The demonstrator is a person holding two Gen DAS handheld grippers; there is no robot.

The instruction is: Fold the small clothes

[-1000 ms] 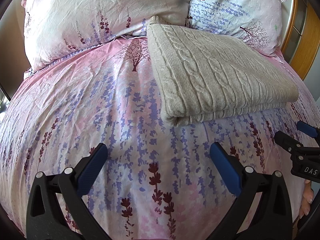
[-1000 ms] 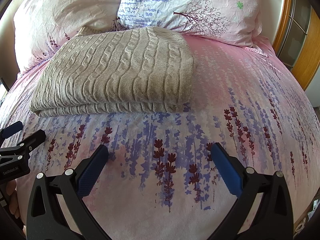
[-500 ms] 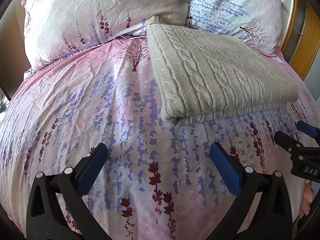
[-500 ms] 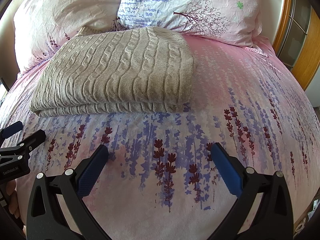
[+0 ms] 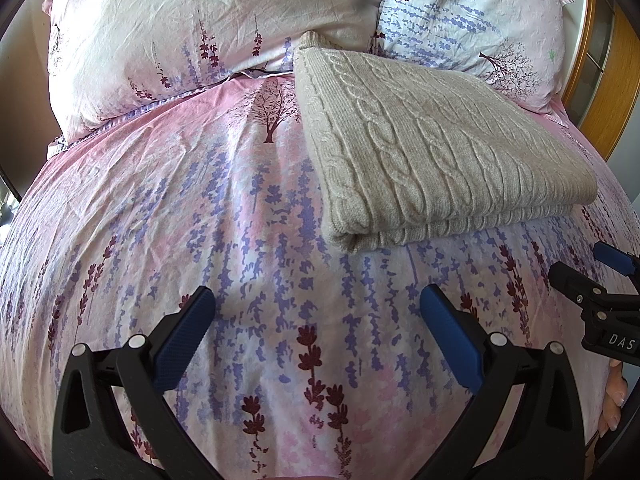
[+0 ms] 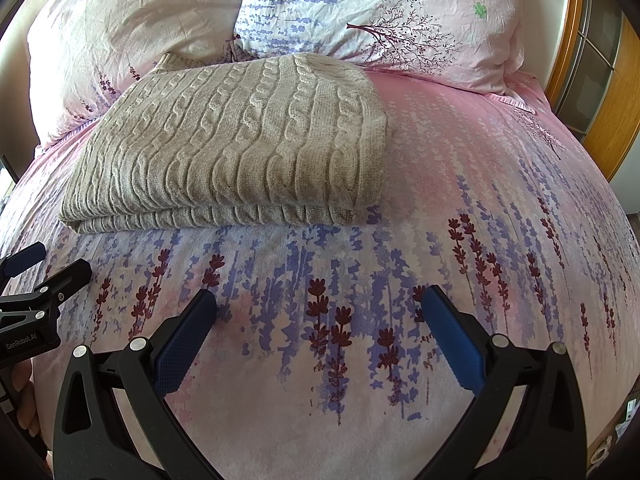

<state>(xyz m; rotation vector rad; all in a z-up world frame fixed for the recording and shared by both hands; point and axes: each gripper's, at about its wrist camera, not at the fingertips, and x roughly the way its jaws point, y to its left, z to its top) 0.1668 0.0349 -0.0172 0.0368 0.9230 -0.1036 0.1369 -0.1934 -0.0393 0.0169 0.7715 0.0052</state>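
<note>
Both wrist cameras sit low and near the bed [image 5: 168, 208], facing the pillows [image 6: 400, 12]; each view shares the folded sweater [image 5: 432, 148] before them.

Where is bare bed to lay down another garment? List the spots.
Free: the bedcover left of the sweater, up to the pillows; the strip between sweater and both open grippers; the cover right of the sweater in the right view. Crowded: the sweater's far edge, close against the pillows.

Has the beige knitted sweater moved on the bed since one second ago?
No. The folded sweater lies at the same spot: its far corner still touches the pillows, its near edge over the same flower prints.
</note>
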